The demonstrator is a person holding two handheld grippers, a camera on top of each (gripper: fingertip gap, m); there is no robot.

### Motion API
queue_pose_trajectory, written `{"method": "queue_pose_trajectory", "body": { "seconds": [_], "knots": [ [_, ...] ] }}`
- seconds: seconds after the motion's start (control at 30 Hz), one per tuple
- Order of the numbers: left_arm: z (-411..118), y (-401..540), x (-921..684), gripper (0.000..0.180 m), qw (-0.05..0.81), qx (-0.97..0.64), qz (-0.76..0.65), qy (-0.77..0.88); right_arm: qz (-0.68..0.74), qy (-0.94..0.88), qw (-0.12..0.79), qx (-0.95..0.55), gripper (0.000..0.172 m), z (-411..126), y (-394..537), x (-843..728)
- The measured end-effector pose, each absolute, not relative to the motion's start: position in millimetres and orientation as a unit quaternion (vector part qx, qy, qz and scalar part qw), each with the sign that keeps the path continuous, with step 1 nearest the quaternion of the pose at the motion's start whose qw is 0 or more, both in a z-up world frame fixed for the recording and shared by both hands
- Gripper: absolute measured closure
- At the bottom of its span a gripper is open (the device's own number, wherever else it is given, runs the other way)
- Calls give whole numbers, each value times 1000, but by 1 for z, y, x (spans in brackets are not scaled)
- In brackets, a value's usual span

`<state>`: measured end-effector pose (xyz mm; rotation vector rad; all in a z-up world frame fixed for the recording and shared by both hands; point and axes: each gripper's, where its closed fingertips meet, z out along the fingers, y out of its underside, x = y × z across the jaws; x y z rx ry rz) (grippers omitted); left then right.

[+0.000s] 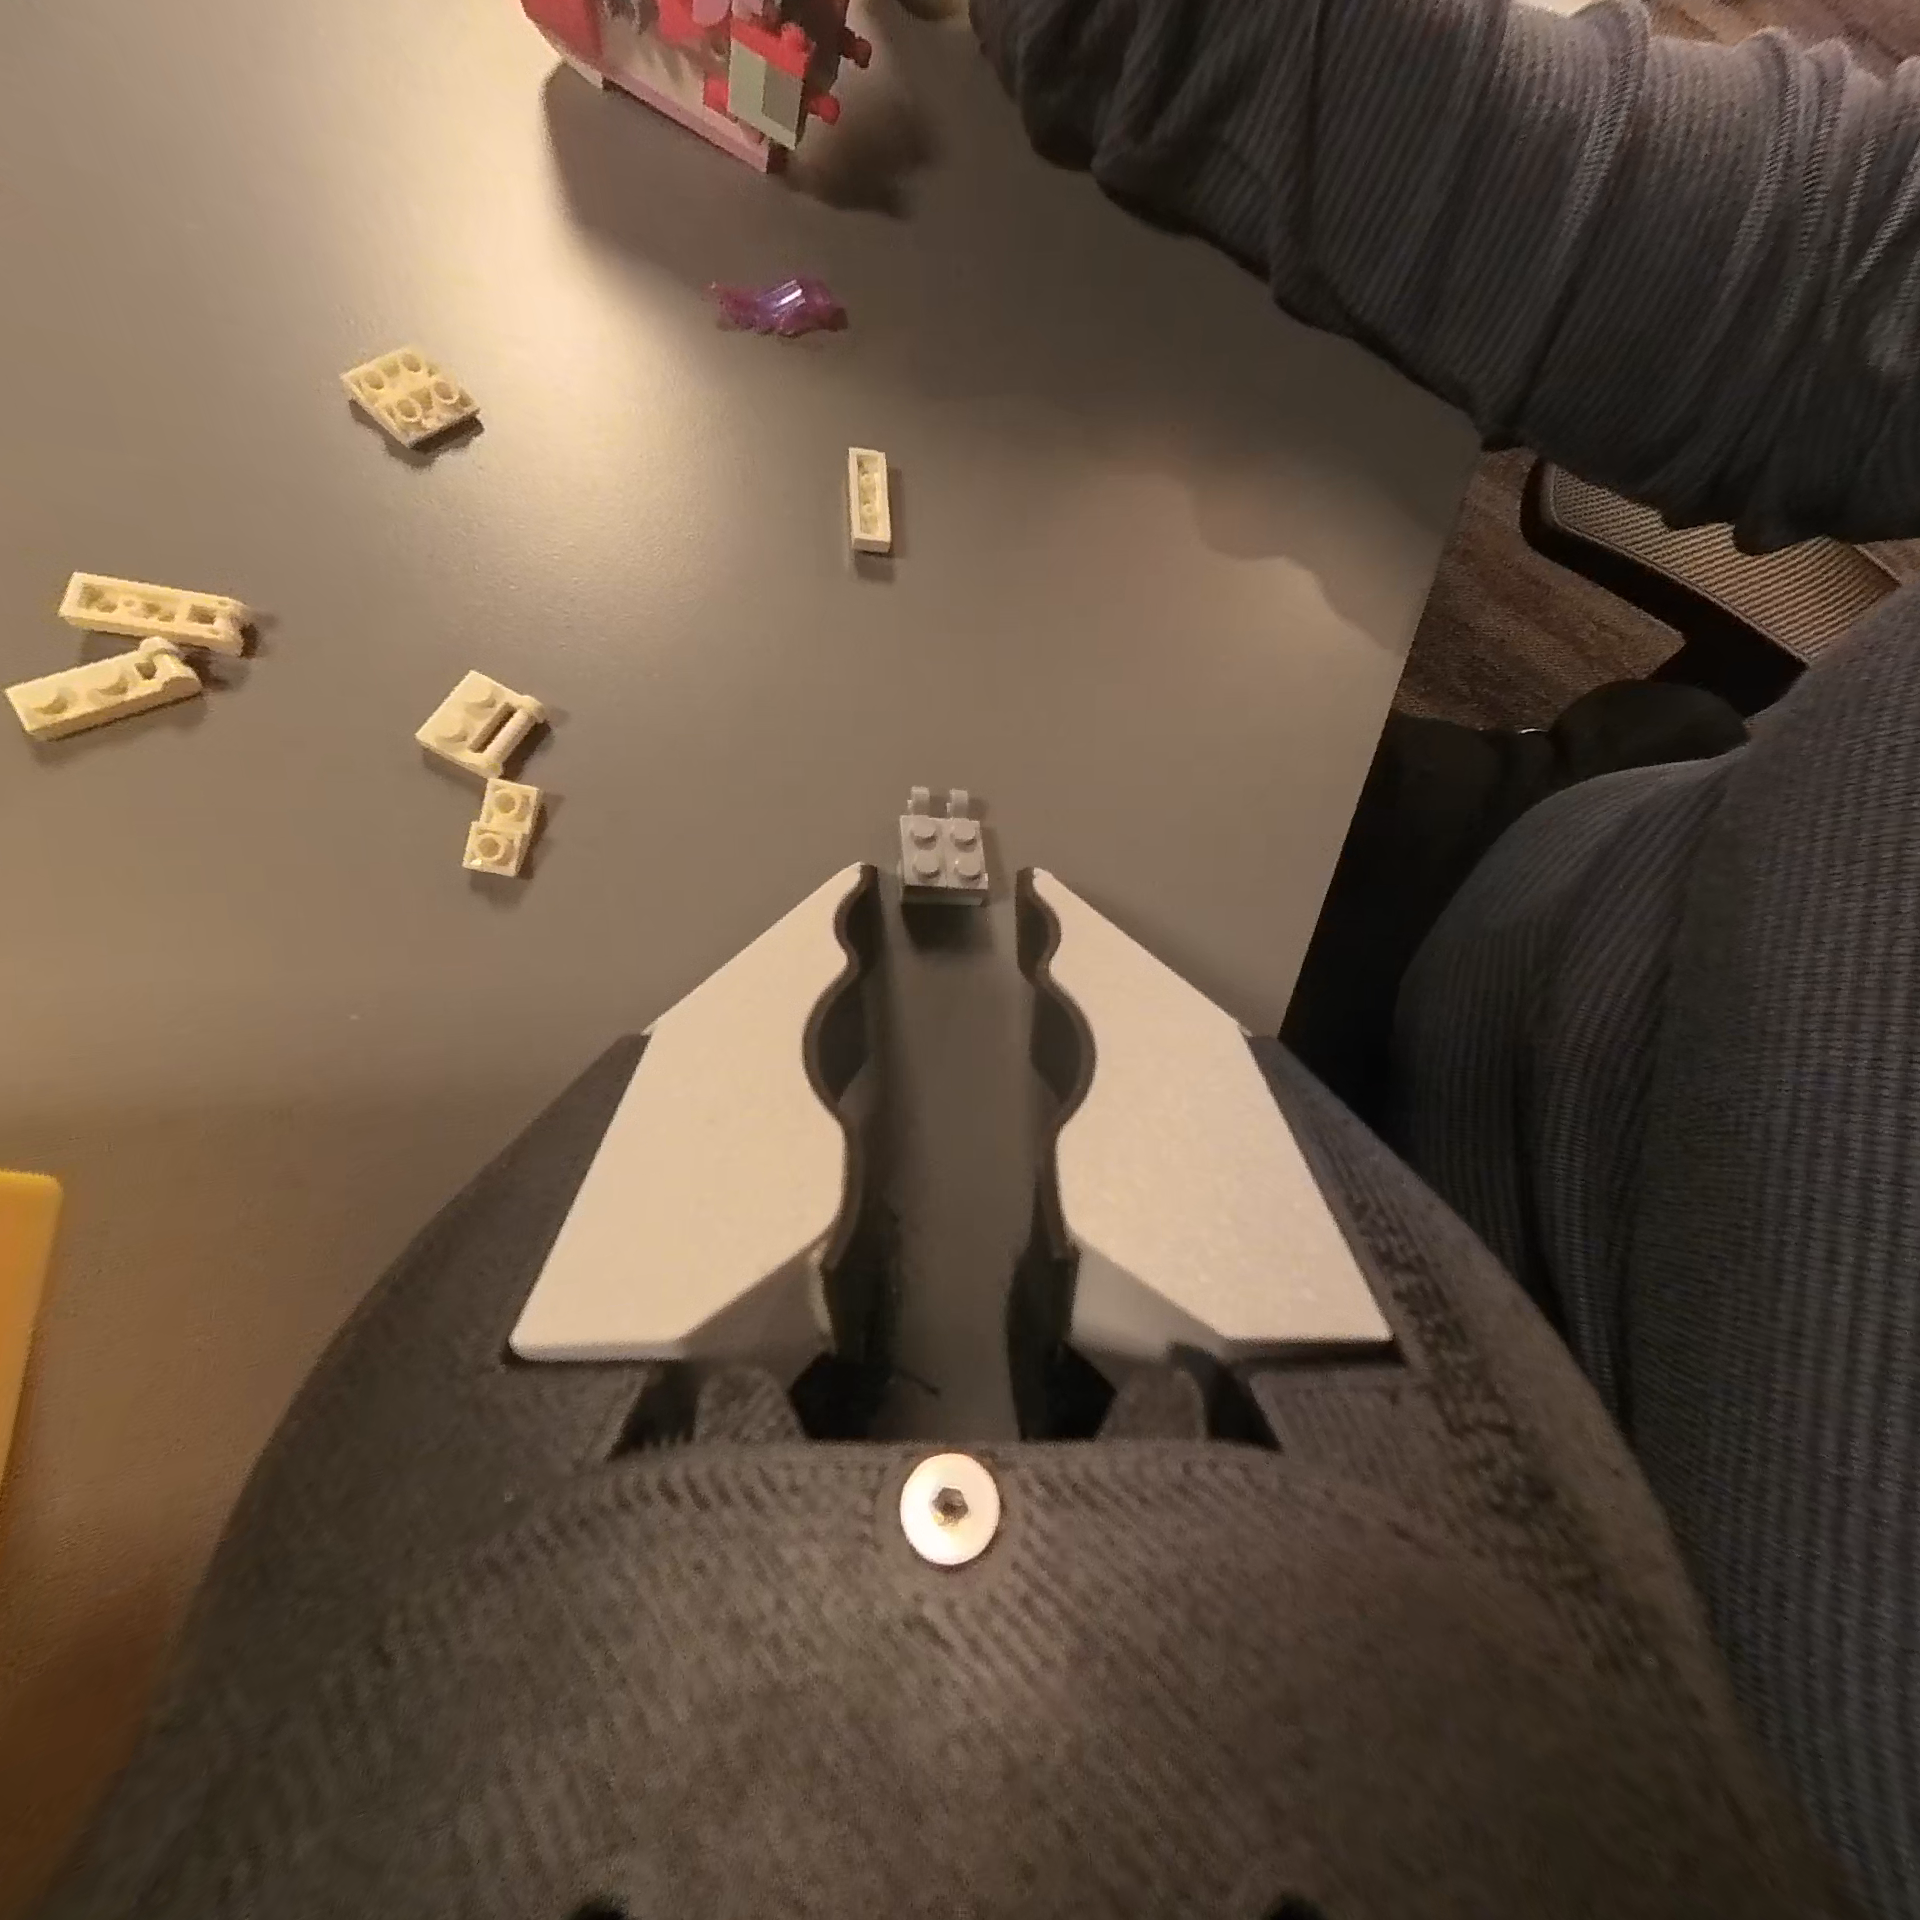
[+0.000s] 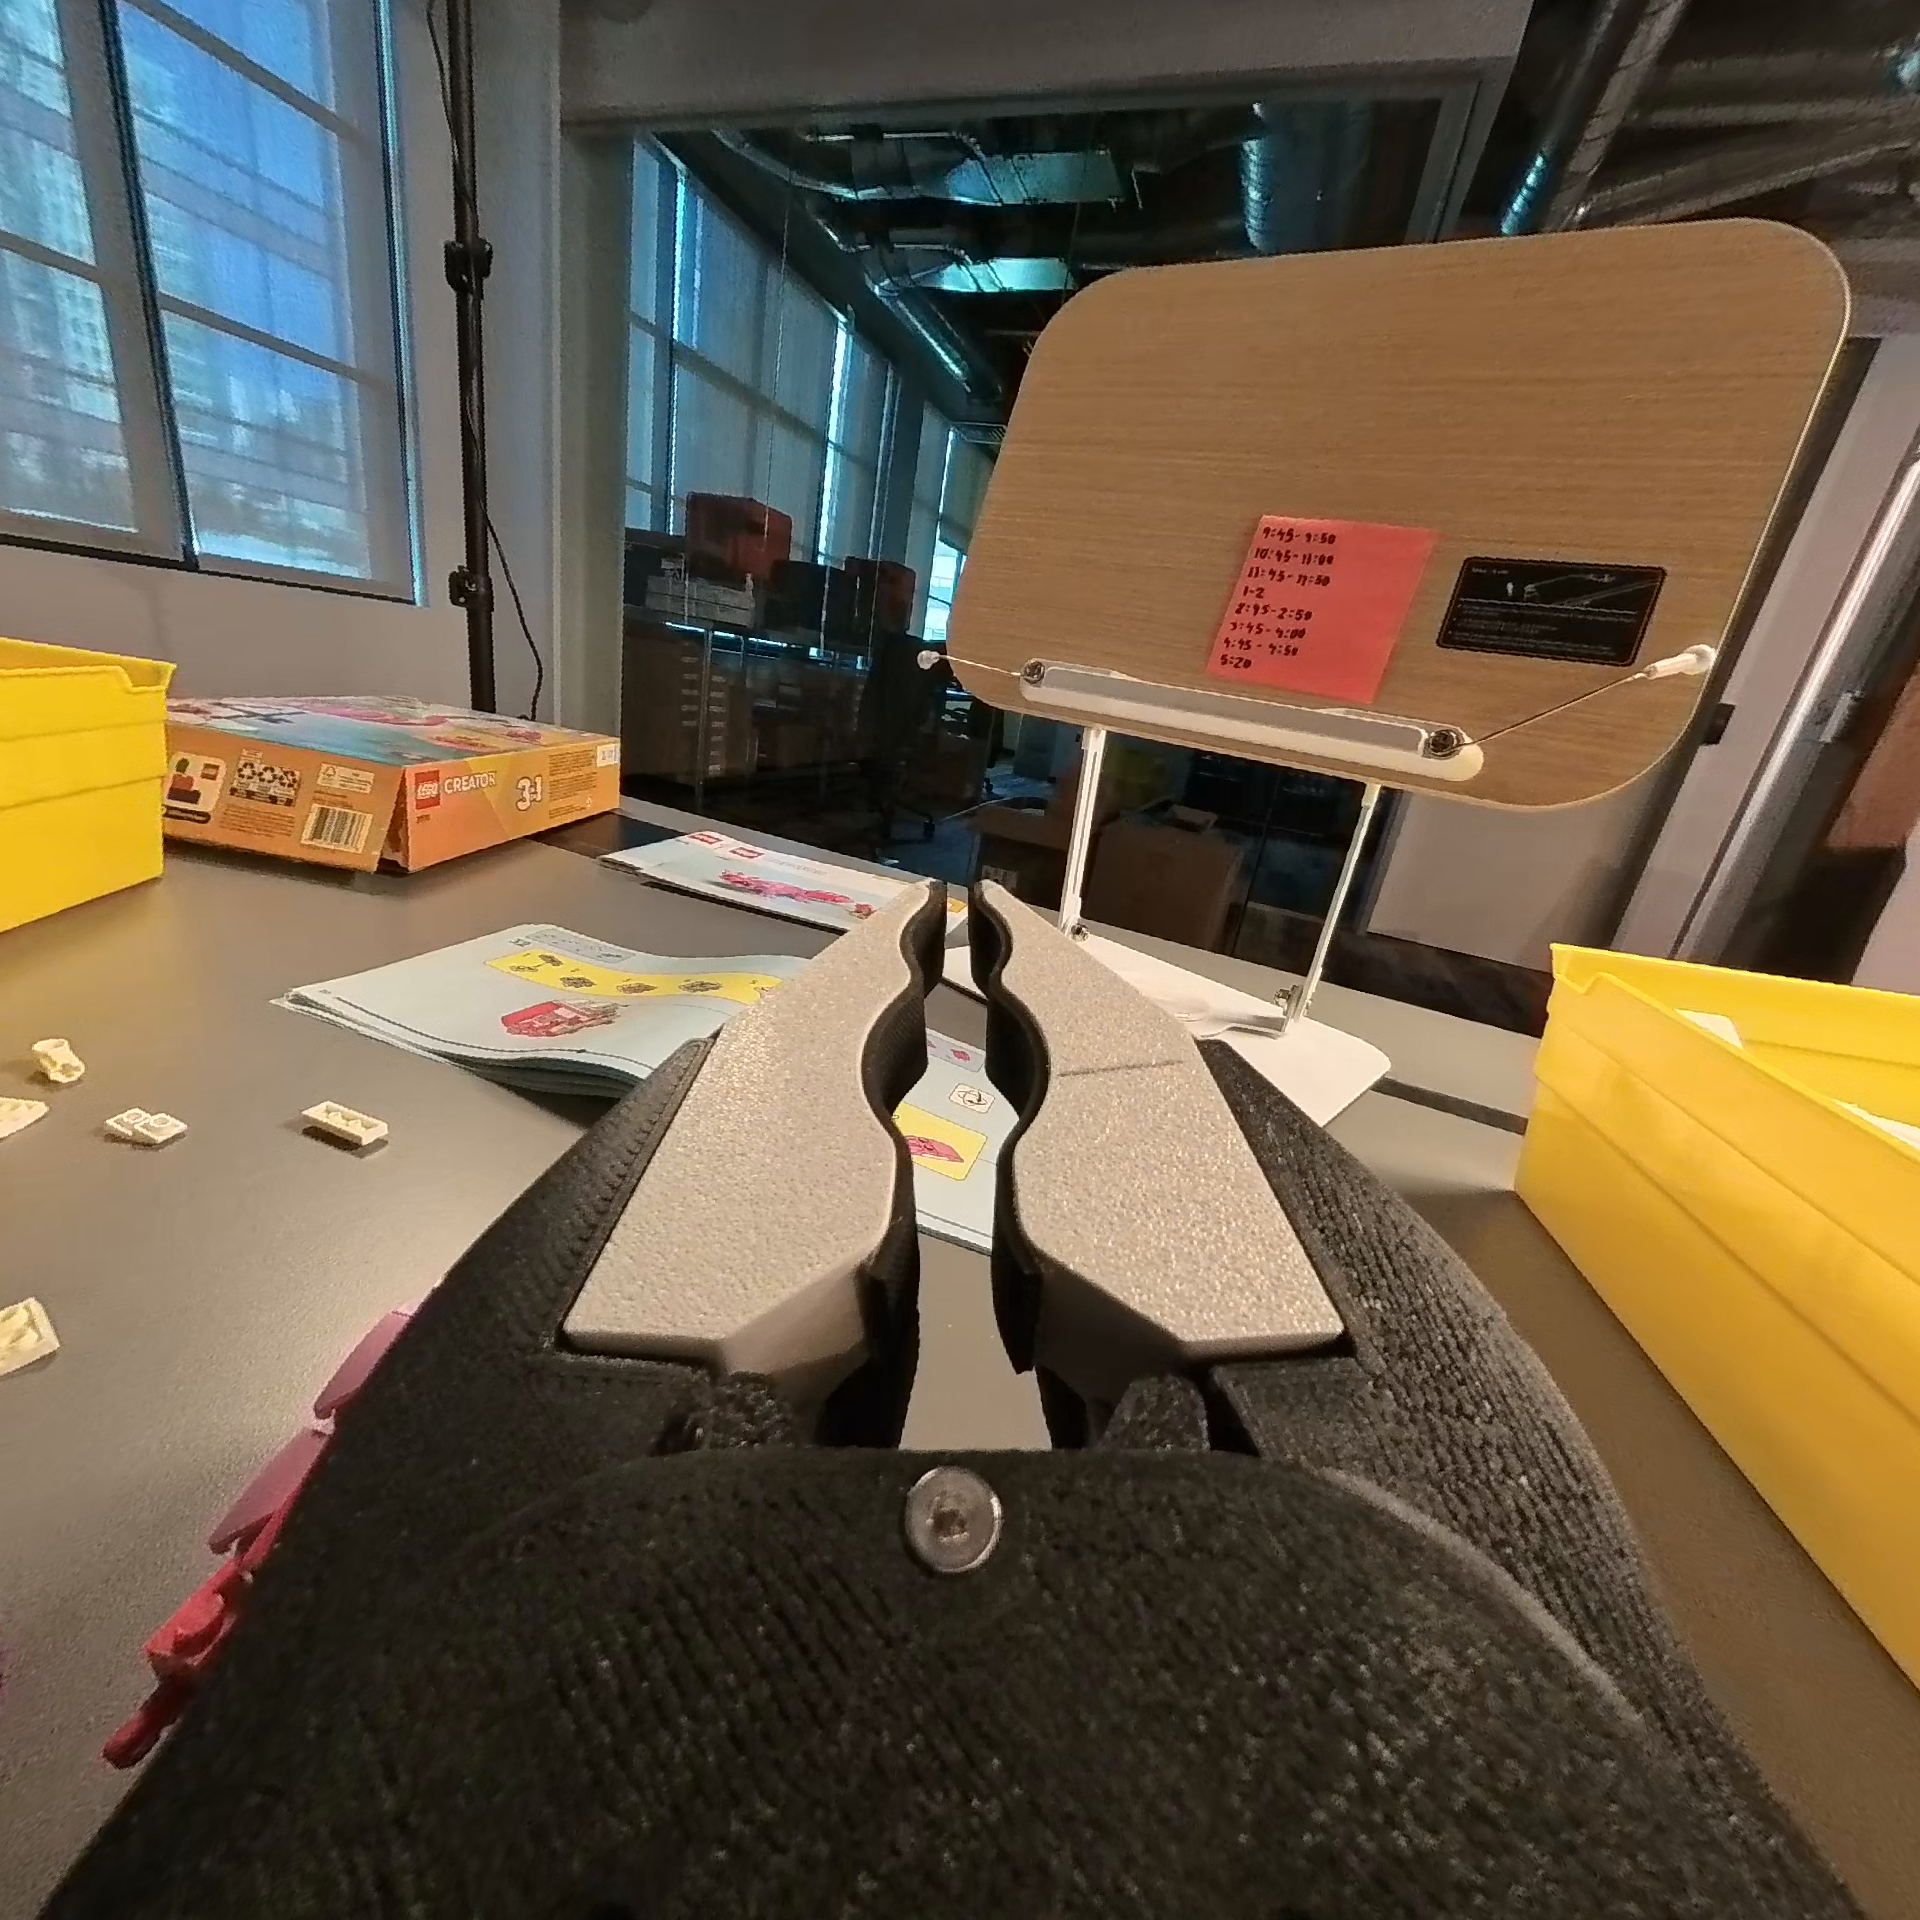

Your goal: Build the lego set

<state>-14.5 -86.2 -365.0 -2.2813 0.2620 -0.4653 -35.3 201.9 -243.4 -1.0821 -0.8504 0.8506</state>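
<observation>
Between left gripper (image 1: 943, 883) fingers: grey brick (image 1: 942, 860), untouched

A large grid-paned window (image 2: 208, 312) fills the left wall, admitting daylight. A glass partition (image 2: 790, 582) behind the flat grey table (image 2: 312, 1247) shows a dim office under exposed ceiling ducts (image 2: 1039, 197).

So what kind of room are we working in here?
Probably an office workspace set up for brick building: a grey table with loose bricks, yellow bins, a kit box, with big windows and a glass partition behind.
</observation>
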Motion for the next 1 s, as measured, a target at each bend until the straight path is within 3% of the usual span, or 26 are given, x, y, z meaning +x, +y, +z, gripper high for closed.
{"method": "queue_pose_trajectory", "body": {
  "seconds": [1.0],
  "knots": [
    [-365, -87, -17, 161, 393, -895, -182, 106, 381, -381, 690, -484, 170, -244, 203, -36]
  ]
}}
